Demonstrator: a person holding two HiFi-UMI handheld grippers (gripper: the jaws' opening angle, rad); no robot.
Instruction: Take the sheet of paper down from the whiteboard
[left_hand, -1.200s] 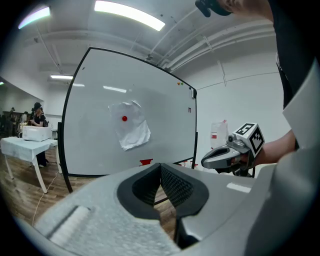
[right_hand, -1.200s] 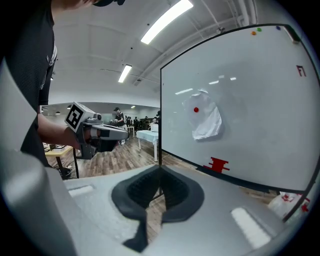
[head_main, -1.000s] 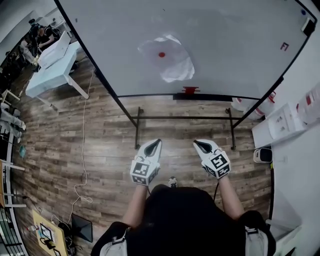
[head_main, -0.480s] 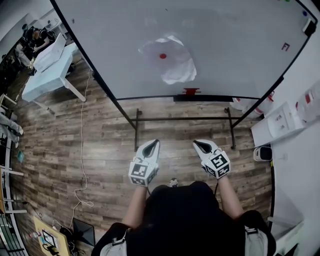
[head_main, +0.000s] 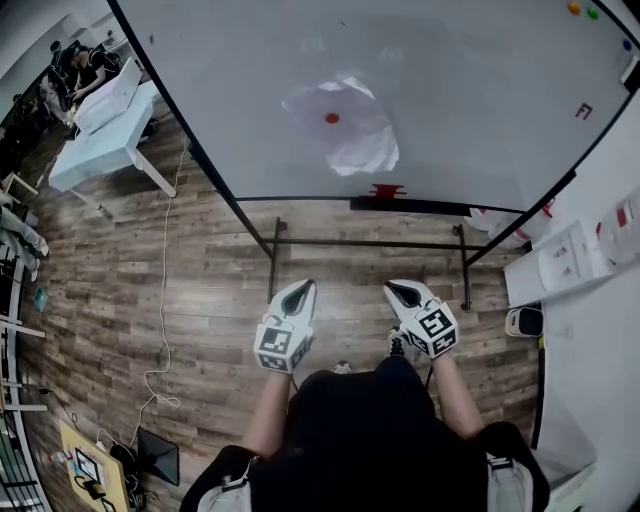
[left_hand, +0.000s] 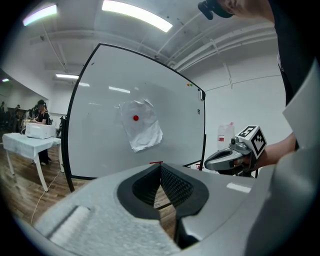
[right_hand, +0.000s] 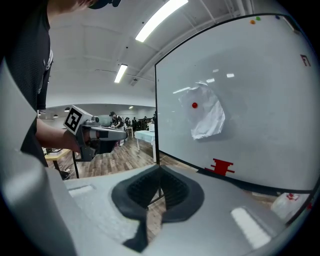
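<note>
– Sheet of paper (head_main: 340, 125): status?
– Up on the whiteboard (head_main: 470, 90), about mid-board. One red magnet (head_main: 332, 118) pins it near its top. It's crumpled, and the lower part bulges off the board face. Not taken down.
– Grippers?
– Left gripper (head_main: 301, 291) and right gripper (head_main: 404, 291) are held out side by side in front of the whiteboard, pointing at it, well apart from it. Neither touches paper or board.
– Jaws?
– Left gripper view: pads closed against each other, nothing between them. Right gripper view: same, closed and empty.
– So progress?
– None on the task proper, I'd say. Approach at best. Left to do: close the gap to the whiteboard, open one pair of jaws and pinch a loose edge of the sheet. Then free it from the magnet, either by sliding it out from under or by lifting the magnet off with the other gripper.
– Risk?
– Thin crumpled paper under a single magnet. A hard yank probably tears it at that spot. The lower corner stands off the whiteboard, so it looks like the easiest grab.
</note>
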